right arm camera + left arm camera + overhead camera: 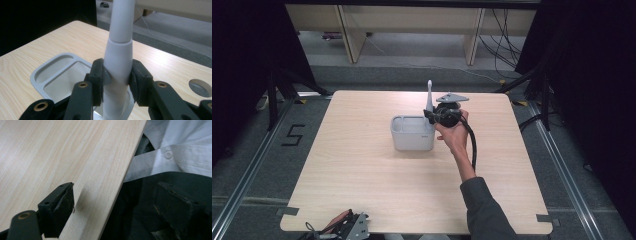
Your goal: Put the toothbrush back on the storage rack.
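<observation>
Table: pale wood top point(362, 175); I see a grey holder point(412, 133) standing near its middle in the high view.
Holder: grey plastic caddy, open on top, split into compartments; in the right gripper view point(43, 80) I count a narrow slot beside a larger well.
Toothbrush: white electric toothbrush point(429, 97), upright, head pointing up, at the holder's right end. From the right gripper view point(119, 52) its lower body goes down into a compartment at that end; I cannot tell whether its base touches the bottom.
Right gripper: my right gripper point(438, 116) is clenched on the toothbrush, both pads point(105, 75) pressing the handle from opposite sides, just above the holder's rim.
Left gripper: my left gripper point(349, 226) sits low at the near table edge. In its own view point(120, 202) the jaws stand wide apart, nothing between them; one jaw over the wood, the other past the edge, over the person's dark clothing point(150, 192).
</observation>
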Action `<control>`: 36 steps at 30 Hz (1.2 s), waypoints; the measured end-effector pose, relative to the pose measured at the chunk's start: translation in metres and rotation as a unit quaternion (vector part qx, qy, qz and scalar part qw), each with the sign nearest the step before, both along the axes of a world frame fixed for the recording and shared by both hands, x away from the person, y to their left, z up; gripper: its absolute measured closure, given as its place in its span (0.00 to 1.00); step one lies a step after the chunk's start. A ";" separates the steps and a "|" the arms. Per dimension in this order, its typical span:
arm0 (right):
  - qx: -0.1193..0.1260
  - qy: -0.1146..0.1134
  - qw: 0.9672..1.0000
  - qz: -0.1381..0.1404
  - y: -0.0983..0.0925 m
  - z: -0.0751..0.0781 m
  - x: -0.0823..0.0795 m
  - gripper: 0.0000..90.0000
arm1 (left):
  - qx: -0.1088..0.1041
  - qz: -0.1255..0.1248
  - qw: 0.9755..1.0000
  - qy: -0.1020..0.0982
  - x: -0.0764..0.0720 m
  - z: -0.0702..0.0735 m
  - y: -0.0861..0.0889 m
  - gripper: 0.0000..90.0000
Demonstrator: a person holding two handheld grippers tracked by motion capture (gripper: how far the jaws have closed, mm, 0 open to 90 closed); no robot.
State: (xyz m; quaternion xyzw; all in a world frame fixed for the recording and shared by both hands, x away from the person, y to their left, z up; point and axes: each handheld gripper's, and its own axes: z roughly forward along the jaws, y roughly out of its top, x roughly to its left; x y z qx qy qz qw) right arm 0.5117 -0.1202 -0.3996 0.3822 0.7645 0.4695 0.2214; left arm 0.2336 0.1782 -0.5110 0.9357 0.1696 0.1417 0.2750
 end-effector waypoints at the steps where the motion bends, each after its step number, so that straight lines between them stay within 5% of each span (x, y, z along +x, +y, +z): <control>1: 0.010 0.010 1.000 -0.003 0.001 -0.001 -0.001 0.74 | 0.003 -0.001 1.000 -0.002 0.000 0.000 0.000 0.17; 19: 0.007 0.027 1.000 0.002 -0.001 -0.013 -0.004 0.78 | 0.002 -0.004 1.000 0.001 0.000 0.000 0.000 0.17; 24: -0.003 0.001 1.000 0.009 -0.001 -0.009 -0.005 0.80 | 0.002 -0.004 1.000 0.001 0.000 0.000 0.000 0.17; 30: -0.002 0.008 1.000 0.008 0.000 -0.009 -0.007 0.80 | 0.002 -0.004 1.000 0.001 0.000 0.000 0.000 0.17; 36: -0.031 -0.006 0.999 0.019 0.004 -0.007 -0.011 0.80 | 0.006 -0.007 1.000 0.004 0.000 0.001 0.000 0.17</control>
